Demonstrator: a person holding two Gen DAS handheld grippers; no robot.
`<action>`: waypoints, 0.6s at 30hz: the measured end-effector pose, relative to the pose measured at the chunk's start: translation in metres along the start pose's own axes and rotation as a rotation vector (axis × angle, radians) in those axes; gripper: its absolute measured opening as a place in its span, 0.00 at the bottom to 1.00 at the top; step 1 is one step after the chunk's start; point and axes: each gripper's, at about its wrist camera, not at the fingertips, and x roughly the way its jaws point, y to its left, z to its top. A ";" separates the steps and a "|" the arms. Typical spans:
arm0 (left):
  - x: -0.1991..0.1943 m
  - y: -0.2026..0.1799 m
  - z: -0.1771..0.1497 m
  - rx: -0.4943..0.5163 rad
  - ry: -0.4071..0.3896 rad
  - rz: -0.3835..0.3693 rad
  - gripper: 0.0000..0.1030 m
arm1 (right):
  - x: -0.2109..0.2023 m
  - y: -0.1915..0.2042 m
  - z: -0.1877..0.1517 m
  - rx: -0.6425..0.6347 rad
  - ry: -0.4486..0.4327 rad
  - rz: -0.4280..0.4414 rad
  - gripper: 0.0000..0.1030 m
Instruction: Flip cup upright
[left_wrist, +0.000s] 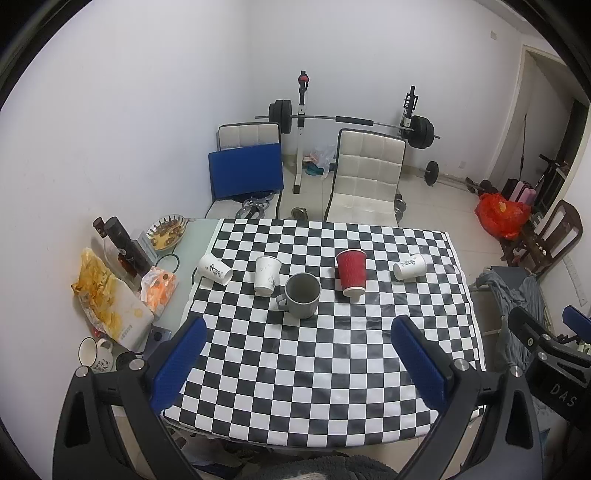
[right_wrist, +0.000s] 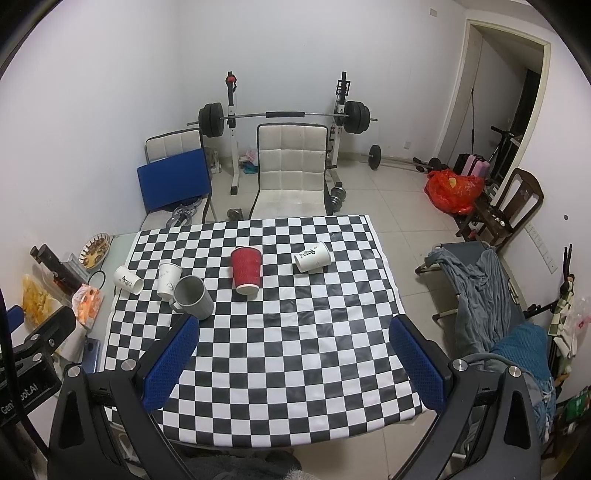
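Observation:
Several cups sit in a row on the checkered tablecloth (left_wrist: 314, 369). A white paper cup (left_wrist: 214, 269) lies on its side at the left; another white paper cup (left_wrist: 409, 266) lies on its side at the right. A white cup (left_wrist: 266, 275), a grey mug (left_wrist: 302, 295) and a red ribbed cup (left_wrist: 352, 272) stand upright. They also show in the right wrist view: left lying cup (right_wrist: 128, 280), right lying cup (right_wrist: 312, 257), red cup (right_wrist: 246, 270), mug (right_wrist: 193, 297). My left gripper (left_wrist: 299, 341) and right gripper (right_wrist: 293, 338) are open, empty, above the near table half.
Left of the cloth lie snack bags (left_wrist: 107, 295), dark bottles (left_wrist: 123, 243), a bowl (left_wrist: 166, 230) and a small mug (left_wrist: 94, 352). Two chairs (left_wrist: 365, 177) and a barbell rack (left_wrist: 351, 122) stand behind the table. A cot with cloth (right_wrist: 480, 288) is at the right.

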 end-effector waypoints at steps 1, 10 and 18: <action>0.000 0.000 0.000 0.000 -0.001 0.000 0.99 | 0.000 0.000 0.000 0.001 0.000 0.000 1.00; -0.001 0.000 0.001 -0.001 -0.003 0.000 0.99 | -0.001 0.000 0.000 0.003 -0.004 0.002 1.00; -0.002 -0.002 0.004 0.000 -0.007 0.001 0.99 | -0.002 0.000 0.000 0.003 -0.007 0.003 1.00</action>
